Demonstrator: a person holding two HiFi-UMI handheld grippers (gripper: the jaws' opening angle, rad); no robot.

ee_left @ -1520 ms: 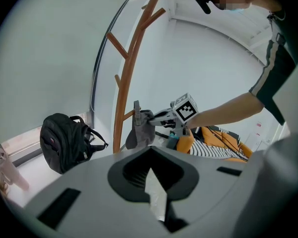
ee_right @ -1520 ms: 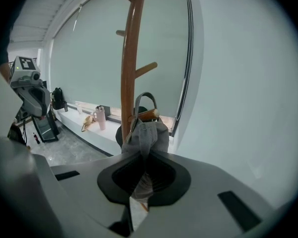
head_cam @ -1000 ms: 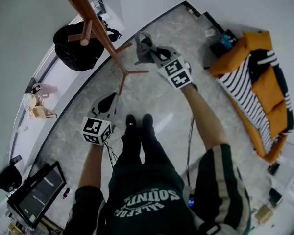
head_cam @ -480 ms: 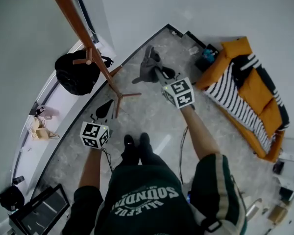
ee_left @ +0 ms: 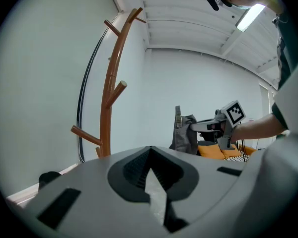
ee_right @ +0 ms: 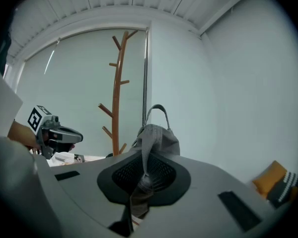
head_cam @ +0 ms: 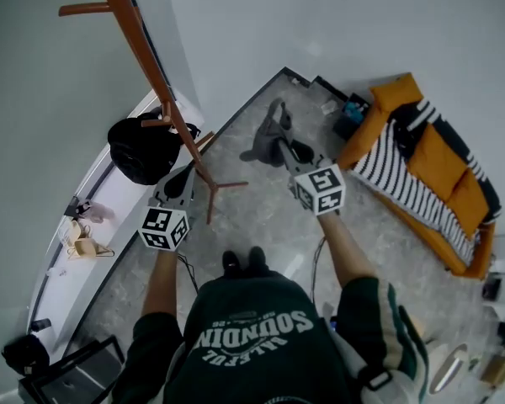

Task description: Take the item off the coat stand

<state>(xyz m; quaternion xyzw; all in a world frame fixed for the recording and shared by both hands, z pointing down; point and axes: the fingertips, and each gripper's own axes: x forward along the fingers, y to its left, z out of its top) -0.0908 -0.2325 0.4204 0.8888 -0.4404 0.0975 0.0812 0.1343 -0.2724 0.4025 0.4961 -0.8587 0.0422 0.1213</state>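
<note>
A grey fabric bag with a loop handle (head_cam: 269, 133) (ee_right: 156, 138) hangs clear of the brown wooden coat stand (head_cam: 151, 66) (ee_right: 117, 98), to its right. My right gripper (head_cam: 283, 147) (ee_right: 143, 175) is shut on a bunched fold of the bag. The left gripper view shows that bag (ee_left: 185, 135) dangling from the right gripper (ee_left: 208, 127) beside the coat stand (ee_left: 111, 93). My left gripper (head_cam: 178, 183) (ee_left: 150, 165) is shut with nothing in it, close to the stand's lower pole. A black bag (head_cam: 139, 150) hangs on a low peg.
An orange sofa (head_cam: 454, 225) with a striped cloth lies to the right. The stand's legs (head_cam: 223, 185) spread over the marble floor in front of my feet. Small items sit on a white ledge (head_cam: 80, 238) at left. A dark screen (head_cam: 67, 377) is at lower left.
My right gripper has carried the grey bag a little further from the stand's pole. The left gripper has come closer to the pole. The head view has tilted up.
</note>
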